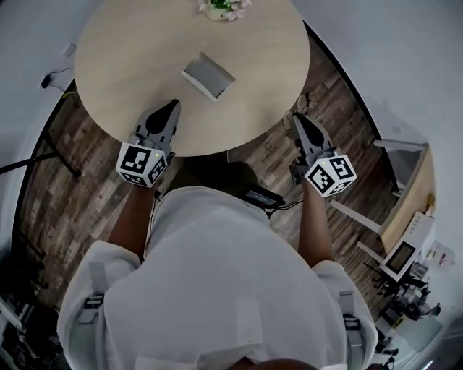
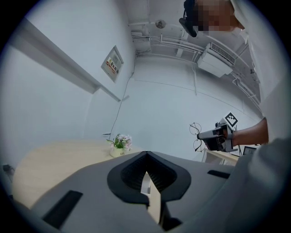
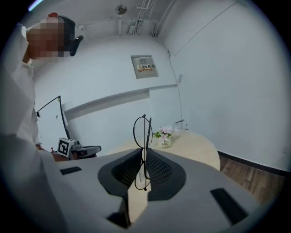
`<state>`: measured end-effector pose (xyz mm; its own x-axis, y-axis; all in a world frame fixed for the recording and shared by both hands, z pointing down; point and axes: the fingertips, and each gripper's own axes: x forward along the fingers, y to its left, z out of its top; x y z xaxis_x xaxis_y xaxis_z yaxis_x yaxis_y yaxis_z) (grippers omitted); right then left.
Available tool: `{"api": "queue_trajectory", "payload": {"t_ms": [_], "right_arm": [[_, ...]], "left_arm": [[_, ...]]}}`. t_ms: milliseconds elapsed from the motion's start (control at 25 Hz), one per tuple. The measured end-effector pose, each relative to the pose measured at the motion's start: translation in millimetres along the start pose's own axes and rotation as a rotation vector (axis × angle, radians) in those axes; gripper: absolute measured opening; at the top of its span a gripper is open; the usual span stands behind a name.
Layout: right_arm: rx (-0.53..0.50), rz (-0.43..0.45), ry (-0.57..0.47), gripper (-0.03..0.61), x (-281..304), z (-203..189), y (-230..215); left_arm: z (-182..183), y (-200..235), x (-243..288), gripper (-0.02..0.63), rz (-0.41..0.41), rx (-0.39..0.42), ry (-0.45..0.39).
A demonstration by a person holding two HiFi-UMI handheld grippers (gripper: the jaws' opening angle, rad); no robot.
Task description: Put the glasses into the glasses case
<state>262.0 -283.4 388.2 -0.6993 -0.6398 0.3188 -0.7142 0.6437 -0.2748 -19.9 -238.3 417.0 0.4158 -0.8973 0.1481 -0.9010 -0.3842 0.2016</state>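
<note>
A grey glasses case [image 1: 208, 76] lies lid-up on the round wooden table [image 1: 123, 50], closed as far as I can see. The thin black round-framed glasses [image 3: 143, 136] stand upright, pinched in my right gripper [image 3: 144, 152]. In the head view that gripper [image 1: 297, 119] hovers off the table's right edge, over the floor. The left gripper view shows the glasses [image 2: 196, 135] sticking out of it. My left gripper [image 1: 173, 107] is over the table's near edge, a little short and left of the case. Its jaws [image 2: 146, 157] are shut with nothing in them.
A small pot of pink flowers [image 1: 223, 7] stands at the table's far edge, beyond the case. Dark wood-plank floor [image 1: 340, 108] surrounds the table. A desk with equipment [image 1: 409, 217] is at the right, and a cable [image 1: 43, 155] runs along the left.
</note>
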Motion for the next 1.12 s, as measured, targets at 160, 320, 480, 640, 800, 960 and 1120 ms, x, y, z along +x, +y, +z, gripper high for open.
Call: {"api": "queue_trajectory", "payload": {"t_ms": [160, 320, 480, 640, 800, 960, 1120], "right_arm": [[-0.001, 0.170, 0.105, 0.049, 69, 3, -5], [0.003, 0.348, 0.214, 0.049, 130, 3, -11], [-0.008, 0.506, 0.338, 0.049, 170, 0, -6], [-0.022, 0.647, 0.483, 0.049, 207, -13, 8], [-0.010, 0.748, 0.630, 0.049, 240, -23, 29], [-0.025, 0.803, 0.768, 0.049, 260, -44, 53], [-0.003, 0.824, 0.926, 0.049, 269, -73, 75]], "left_arm": [[-5, 21, 1, 0.014, 0.103, 0.007, 0.009], [-10, 44, 7, 0.014, 0.245, -0.017, 0.015], [-9, 54, 2, 0.014, 0.366, -0.092, -0.013], [-8, 57, -13, 0.014, 0.495, -0.097, -0.026], [-15, 55, -32, 0.014, 0.604, -0.125, -0.038], [-23, 56, -44, 0.014, 0.647, -0.121, -0.042], [-27, 57, -58, 0.014, 0.688, -0.118, -0.058]]}}
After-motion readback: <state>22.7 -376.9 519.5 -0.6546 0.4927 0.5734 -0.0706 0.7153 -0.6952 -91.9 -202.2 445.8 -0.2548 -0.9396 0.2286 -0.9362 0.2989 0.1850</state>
